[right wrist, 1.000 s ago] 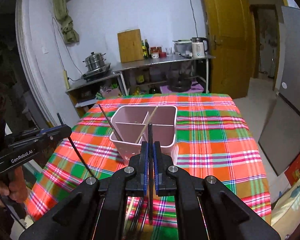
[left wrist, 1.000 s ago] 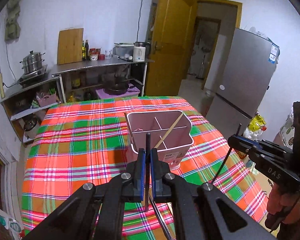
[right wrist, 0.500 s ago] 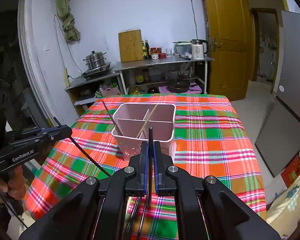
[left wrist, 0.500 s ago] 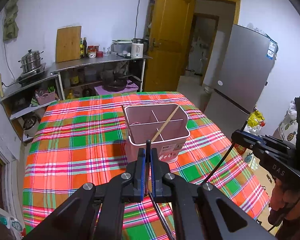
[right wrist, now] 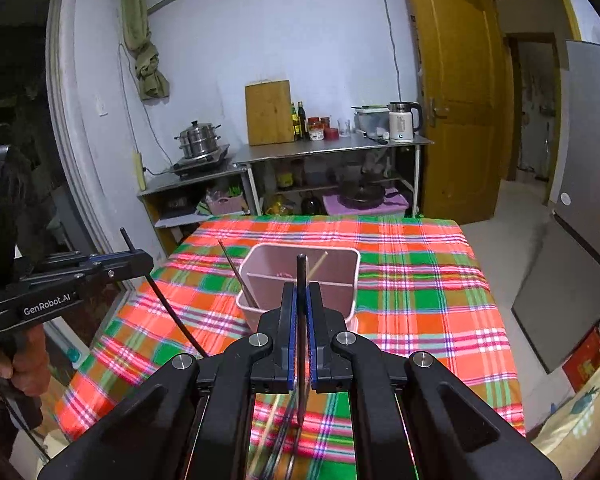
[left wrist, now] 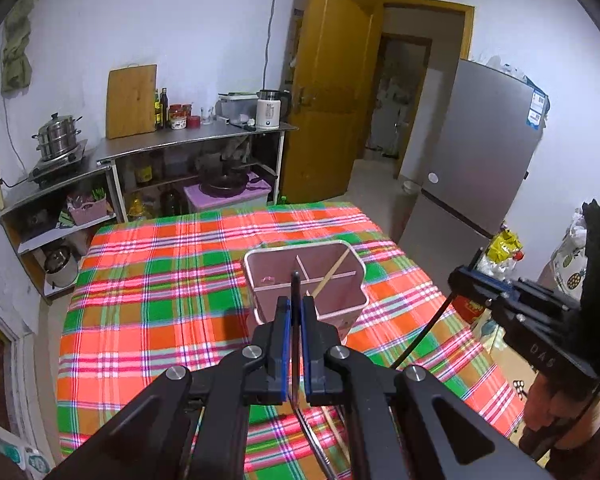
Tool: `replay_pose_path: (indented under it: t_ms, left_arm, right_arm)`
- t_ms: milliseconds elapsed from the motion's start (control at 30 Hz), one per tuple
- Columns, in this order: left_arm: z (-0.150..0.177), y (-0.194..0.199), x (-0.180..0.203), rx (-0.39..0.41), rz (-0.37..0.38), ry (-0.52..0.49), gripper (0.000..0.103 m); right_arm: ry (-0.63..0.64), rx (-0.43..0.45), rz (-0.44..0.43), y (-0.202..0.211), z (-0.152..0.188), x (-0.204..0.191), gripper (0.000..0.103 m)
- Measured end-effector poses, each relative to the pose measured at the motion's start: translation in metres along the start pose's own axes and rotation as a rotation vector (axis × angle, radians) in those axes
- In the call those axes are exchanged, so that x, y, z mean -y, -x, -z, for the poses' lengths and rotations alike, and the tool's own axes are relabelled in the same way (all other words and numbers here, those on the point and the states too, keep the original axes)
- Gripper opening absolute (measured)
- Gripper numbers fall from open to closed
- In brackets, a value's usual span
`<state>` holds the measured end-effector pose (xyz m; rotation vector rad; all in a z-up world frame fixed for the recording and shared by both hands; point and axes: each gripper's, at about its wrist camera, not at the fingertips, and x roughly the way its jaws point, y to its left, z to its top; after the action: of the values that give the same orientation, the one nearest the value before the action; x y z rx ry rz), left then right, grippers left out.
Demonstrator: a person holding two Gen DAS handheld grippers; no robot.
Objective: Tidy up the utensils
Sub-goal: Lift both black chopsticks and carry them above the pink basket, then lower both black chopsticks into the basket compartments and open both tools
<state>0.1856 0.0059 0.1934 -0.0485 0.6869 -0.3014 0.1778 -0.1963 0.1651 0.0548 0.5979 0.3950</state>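
Note:
A pink divided utensil holder (left wrist: 306, 280) stands on the plaid table; it also shows in the right wrist view (right wrist: 298, 282). A wooden chopstick (left wrist: 332, 274) leans in it, and a thin dark stick (right wrist: 238, 274) leans at its left side. My left gripper (left wrist: 295, 312) is shut on a black chopstick (left wrist: 295, 288), held upright above the near table. My right gripper (right wrist: 301, 312) is shut on another black chopstick (right wrist: 301, 280), also above the near table. More utensils (right wrist: 284, 440) lie on the cloth below the grippers.
The table has a red and green plaid cloth (left wrist: 160, 300). A steel shelf unit (left wrist: 188, 148) with pots, bottles and a kettle stands against the far wall. A grey fridge (left wrist: 480, 168) and a wooden door (left wrist: 324, 92) are at the right.
Both grippers have risen and pulled back from the holder, each still holding its black chopstick. The holder now looks smaller and farther off.

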Motion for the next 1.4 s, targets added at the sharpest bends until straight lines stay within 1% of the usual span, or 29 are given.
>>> replay_pose_path:
  t_ms: [200,467,600,733,900,1067,1267,1400]
  left_arm:
    - [-0.031,0.006,-0.001,0.037,0.007,0.014,0.004]
    - [-0.081,0.021,-0.001,0.129,0.017,0.021,0.004]
    - [-0.095,0.017,-0.003,0.15,0.012,0.017,0.004]
    - [-0.096,0.001,-0.009,0.148,0.008,0.029,0.004]
    - [-0.089,-0.024,-0.02,0.126,0.006,0.05,0.004]
    - [-0.074,-0.054,-0.029,0.081,0.012,0.069,0.004]
    - [-0.049,-0.087,-0.042,0.016,0.014,0.096,0.004]
    - [-0.034,-0.101,-0.048,-0.013,0.008,0.104,0.004]
  right_arm:
    - [-0.031,0.054,-0.015,0.001,-0.021,0.0,0.004]
    - [-0.045,0.151,-0.023,0.007,-0.064,-0.003,0.004]
    - [-0.054,0.174,-0.029,-0.001,-0.076,-0.004,0.004]
    - [-0.05,0.184,-0.036,-0.012,-0.08,-0.006,0.004]
    - [-0.047,0.172,-0.041,-0.033,-0.078,-0.009,0.004]
    - [-0.048,0.132,-0.037,-0.056,-0.068,-0.009,0.004]
    - [-0.063,0.058,-0.041,-0.084,-0.048,-0.002,0.004]
    - [-0.077,0.009,-0.04,-0.098,-0.034,0.003,0.004]
